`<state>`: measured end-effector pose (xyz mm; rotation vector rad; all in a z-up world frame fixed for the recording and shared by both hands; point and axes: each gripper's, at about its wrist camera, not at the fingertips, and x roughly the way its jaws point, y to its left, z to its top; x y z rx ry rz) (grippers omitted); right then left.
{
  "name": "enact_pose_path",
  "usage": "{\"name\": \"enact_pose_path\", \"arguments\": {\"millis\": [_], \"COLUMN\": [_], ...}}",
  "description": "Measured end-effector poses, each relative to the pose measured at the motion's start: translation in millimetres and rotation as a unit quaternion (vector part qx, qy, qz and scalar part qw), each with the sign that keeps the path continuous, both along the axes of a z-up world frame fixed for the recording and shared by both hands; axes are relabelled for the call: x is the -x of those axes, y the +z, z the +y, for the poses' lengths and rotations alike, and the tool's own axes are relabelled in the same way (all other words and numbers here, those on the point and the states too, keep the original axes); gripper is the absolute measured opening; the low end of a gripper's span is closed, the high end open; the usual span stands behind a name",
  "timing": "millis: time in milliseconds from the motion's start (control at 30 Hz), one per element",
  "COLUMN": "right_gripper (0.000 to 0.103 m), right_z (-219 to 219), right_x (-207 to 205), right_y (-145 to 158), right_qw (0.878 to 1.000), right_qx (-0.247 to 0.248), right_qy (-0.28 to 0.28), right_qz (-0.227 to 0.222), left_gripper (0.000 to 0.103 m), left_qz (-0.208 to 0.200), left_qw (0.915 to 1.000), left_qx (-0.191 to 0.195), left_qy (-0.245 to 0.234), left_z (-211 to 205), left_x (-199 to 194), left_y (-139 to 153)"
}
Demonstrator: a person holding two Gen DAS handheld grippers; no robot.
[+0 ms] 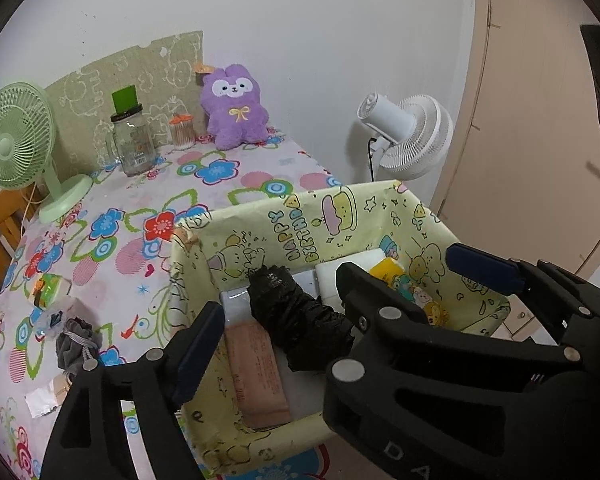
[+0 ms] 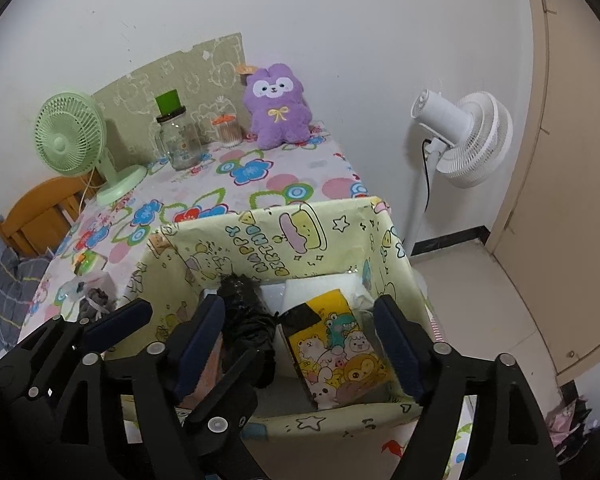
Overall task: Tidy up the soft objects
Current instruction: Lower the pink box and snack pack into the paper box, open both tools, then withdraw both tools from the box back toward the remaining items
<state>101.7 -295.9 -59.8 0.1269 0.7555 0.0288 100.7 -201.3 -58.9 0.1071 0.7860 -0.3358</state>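
Note:
A yellow cartoon-print box (image 1: 236, 240) (image 2: 228, 248) stands at the near end of the flower-cloth table. Inside it lie a black crinkled bundle (image 1: 296, 320) (image 2: 244, 312), a pink pack (image 1: 256, 372), a white block (image 1: 330, 276) and a yellow cartoon pack (image 2: 340, 344). My left gripper (image 1: 300, 344) is open over the black bundle; its right finger is hidden behind the other gripper. My right gripper (image 2: 300, 344) (image 1: 420, 280) is open astride the yellow pack, with its pads off it. A purple plush (image 1: 236, 108) (image 2: 278, 108) sits at the far wall. A grey fabric pouch (image 1: 76, 344) lies left of the box.
A green desk fan (image 1: 16, 136), a glass jar (image 1: 134, 144) and a small swab jar (image 1: 181, 132) stand at the table's far end. Small wrapped packs (image 1: 48, 288) lie on the left. A white floor fan (image 2: 460, 136) and a door are right; a wooden chair (image 2: 40, 208) is left.

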Motion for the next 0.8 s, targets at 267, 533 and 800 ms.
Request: {"name": "enact_pose_path", "arguments": {"millis": [267, 533, 800], "right_gripper": [0.09, 0.095, 0.098], "right_z": [8.7, 19.2, 35.0], "right_x": [10.8, 21.4, 31.8], "right_y": [14.3, 33.7, 49.7], "right_qw": [1.0, 0.999, 0.997], "right_qx": [0.004, 0.01, 0.019], "right_qy": [0.0, 0.001, 0.007], "right_qz": [-0.019, -0.046, -0.07], "left_gripper": [0.09, 0.098, 0.103], "left_qz": [-0.021, -0.047, -0.07], "left_qw": [0.9997, 0.9986, 0.9966], "left_qx": [0.001, -0.001, -0.003], "left_qy": [0.01, 0.026, 0.043], "left_z": [10.7, 23.7, 41.3], "left_x": [8.4, 18.3, 29.3], "left_y": [12.9, 29.6, 43.3]}}
